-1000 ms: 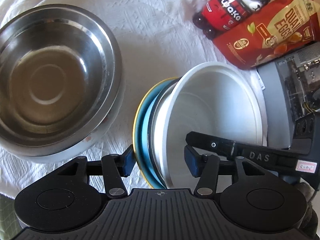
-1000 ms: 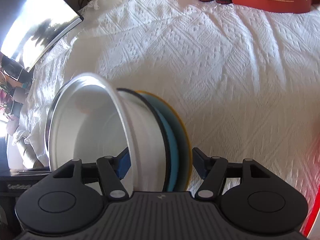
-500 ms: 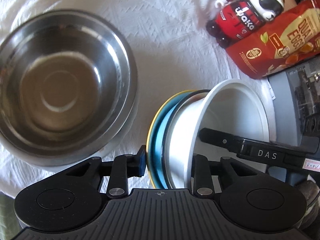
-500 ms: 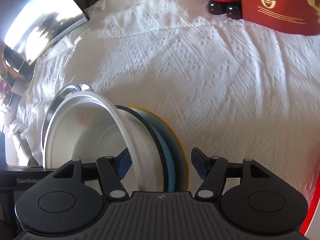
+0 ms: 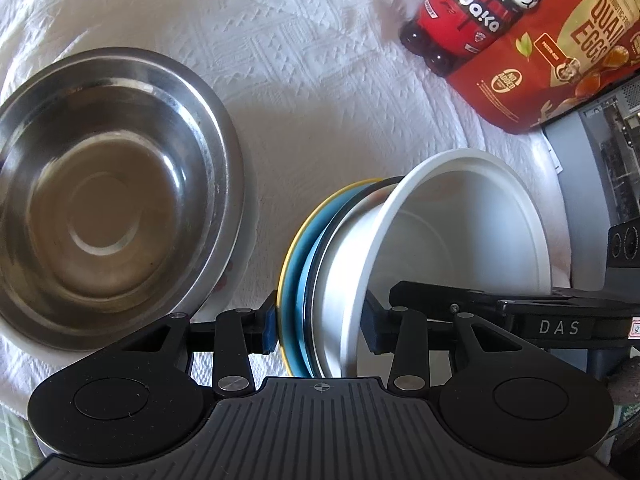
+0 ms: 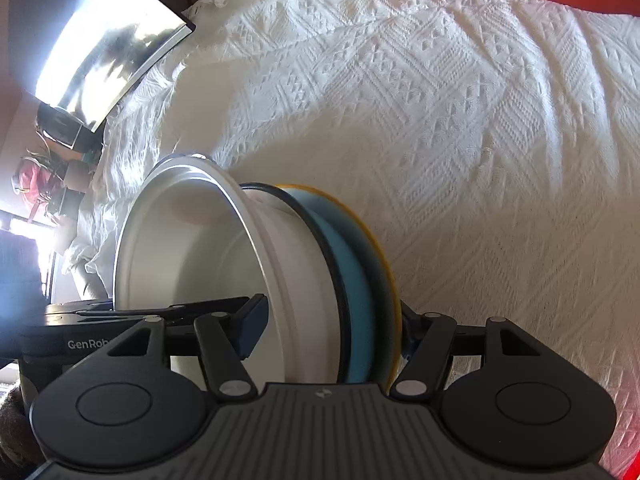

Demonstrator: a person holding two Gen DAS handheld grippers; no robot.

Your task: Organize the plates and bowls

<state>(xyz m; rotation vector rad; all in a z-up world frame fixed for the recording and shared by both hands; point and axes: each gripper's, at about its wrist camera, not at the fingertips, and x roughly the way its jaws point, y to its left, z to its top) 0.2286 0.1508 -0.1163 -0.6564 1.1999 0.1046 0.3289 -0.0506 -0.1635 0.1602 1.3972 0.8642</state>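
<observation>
A white bowl (image 5: 460, 232), a black-rimmed dish (image 5: 320, 248) and a blue plate with a yellow rim (image 5: 298, 264) stand on edge as one stack above the cloth. My left gripper (image 5: 320, 328) straddles the stack. One pad is on the yellow rim, the other inside the bowl, and its jaws are opening. My right gripper (image 6: 332, 328) is shut on the same stack from the other side, with the white bowl (image 6: 180, 248) to its left and the blue plate (image 6: 352, 280) to its right. A steel bowl (image 5: 108, 196) rests at the left.
A white knitted tablecloth (image 6: 440, 120) covers the surface. A red toy bottle (image 5: 468, 20) and a red quail-egg bag (image 5: 560, 60) lie at the back right. A grey computer case (image 5: 600, 160) stands on the right, and a bright screen (image 6: 100, 48) leans at the cloth's far edge.
The left gripper's pads, apart from the stack a second ago, have come in onto its two sides. The right gripper has kept its hold; the stack shifted a little.
</observation>
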